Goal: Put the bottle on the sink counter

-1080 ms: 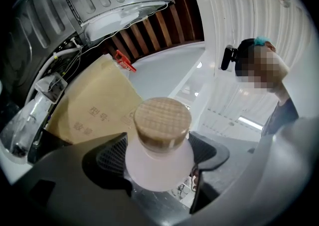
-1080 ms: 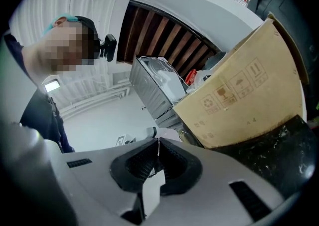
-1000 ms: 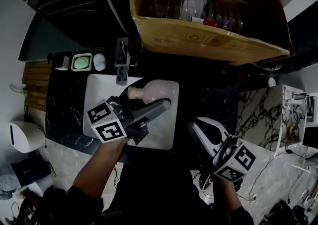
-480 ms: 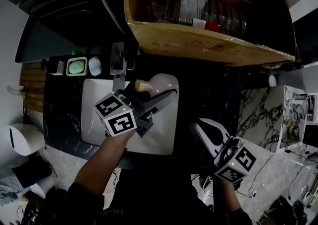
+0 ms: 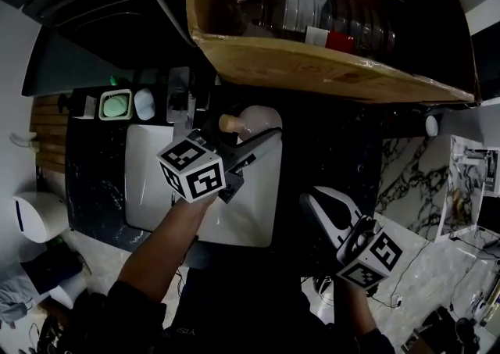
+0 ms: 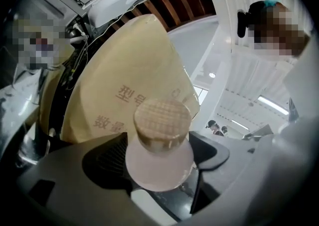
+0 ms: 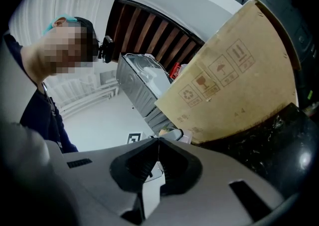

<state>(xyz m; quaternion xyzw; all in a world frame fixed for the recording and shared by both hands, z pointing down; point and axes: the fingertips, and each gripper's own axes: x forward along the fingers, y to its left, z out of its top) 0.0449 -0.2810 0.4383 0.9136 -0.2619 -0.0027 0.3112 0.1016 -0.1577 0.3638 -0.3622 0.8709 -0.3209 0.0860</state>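
MOVED: left gripper (image 5: 264, 140) carries pale pink round bottle (image 5: 262, 118), wooden-look stopper, farther toward basin's back edge | GRIP: jaws clamped on bottle | LOCATION: above white sink basin (image 5: 148, 188), off dark marbled counter (image 5: 98, 173) | right gripper (image 5: 312, 204): jaws together, empty | 1 placement pending

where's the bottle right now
Head view, centre: the bottle is gripped in the left hand-held gripper, over the back edge of the white sink, just right of the faucet and below the cardboard box.

Beyond sink (image 5: 148, 188) — faucet (image 5: 181, 98), cardboard box (image 5: 328, 71)
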